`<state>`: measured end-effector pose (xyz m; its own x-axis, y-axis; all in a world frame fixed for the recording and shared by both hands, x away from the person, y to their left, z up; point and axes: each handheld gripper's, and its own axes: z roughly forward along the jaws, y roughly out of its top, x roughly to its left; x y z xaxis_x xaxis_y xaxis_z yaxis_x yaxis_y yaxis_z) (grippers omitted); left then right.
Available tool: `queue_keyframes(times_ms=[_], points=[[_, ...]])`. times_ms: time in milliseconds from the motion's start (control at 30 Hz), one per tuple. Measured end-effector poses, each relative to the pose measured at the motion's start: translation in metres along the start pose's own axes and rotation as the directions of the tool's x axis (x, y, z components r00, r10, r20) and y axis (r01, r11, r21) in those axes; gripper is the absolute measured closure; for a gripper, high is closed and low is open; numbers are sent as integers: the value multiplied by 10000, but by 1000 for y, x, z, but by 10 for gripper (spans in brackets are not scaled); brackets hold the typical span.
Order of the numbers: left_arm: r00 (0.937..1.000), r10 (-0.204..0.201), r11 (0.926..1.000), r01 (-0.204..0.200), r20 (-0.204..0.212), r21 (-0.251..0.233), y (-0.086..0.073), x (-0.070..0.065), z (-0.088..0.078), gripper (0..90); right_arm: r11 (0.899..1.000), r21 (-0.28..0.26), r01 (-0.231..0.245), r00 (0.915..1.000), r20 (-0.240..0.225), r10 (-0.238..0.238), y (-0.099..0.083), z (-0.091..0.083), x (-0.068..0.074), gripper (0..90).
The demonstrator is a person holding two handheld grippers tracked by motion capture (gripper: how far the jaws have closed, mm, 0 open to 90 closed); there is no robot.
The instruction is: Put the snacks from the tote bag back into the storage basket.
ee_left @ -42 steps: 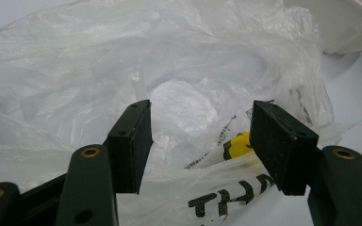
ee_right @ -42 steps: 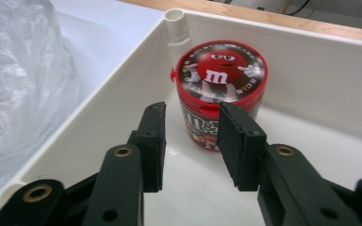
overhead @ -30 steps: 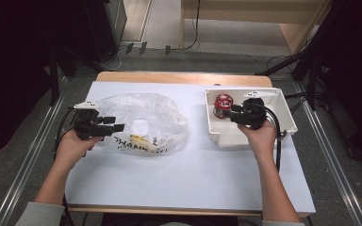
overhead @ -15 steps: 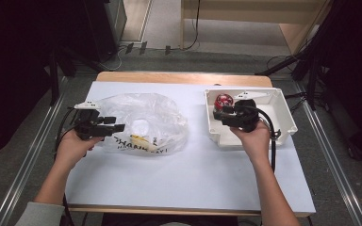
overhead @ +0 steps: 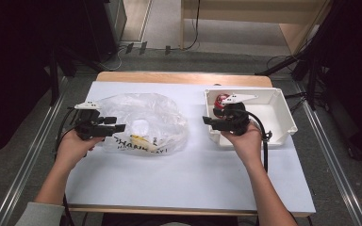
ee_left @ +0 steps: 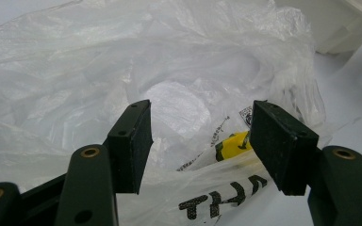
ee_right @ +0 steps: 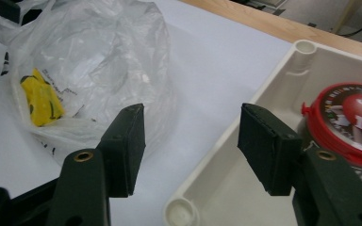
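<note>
A crumpled clear plastic bag (overhead: 146,117) with black lettering lies on the left half of the table. Inside it are a yellow packet (overhead: 141,138) and a round white piece (overhead: 140,127). My left gripper (overhead: 115,124) rests at the bag's left edge. In the left gripper view this left gripper (ee_left: 200,141) stands open, with loose film of the bag (ee_left: 75,70) low between the jaws and unpinched. A red round tin (overhead: 222,100) sits in the white tray (overhead: 283,113). My right gripper (overhead: 207,120) hovers over the tray's left wall (ee_right: 226,160); its jaws have just been opening, and nothing is between them.
The table is covered by a white sheet (overhead: 193,174), with a strip of its wooden top (overhead: 169,76) showing along the far edge. Metal rails run along both sides of the table. Cables trail from both grippers.
My right gripper has slid left from over the tin to the tray's left wall, and its jaws stand wider. The left gripper and the bag have not moved.
</note>
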<state>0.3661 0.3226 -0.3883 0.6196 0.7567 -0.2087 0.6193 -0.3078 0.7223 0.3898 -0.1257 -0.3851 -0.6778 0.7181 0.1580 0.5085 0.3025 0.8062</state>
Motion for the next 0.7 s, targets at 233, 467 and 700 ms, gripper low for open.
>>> queue_keyframes(times_ms=[233, 467, 700], points=[[10000, 19, 10000, -19, 13, -17, 0, 0, 0, 408, 9997, 55, 226, 9994, -279, -224, 2, 6, 12, 421], [9999, 105, 9999, -106, 48, 28, -1, -2, 1, 408, 9991, 162, 402, 9979, -510, -393, 2, 11, 24, 419], [9998, 139, 9999, -140, 132, 66, -2, -3, 3, 406, 9978, 239, 621, 9949, -808, -600, 0, 19, 37, 422]])
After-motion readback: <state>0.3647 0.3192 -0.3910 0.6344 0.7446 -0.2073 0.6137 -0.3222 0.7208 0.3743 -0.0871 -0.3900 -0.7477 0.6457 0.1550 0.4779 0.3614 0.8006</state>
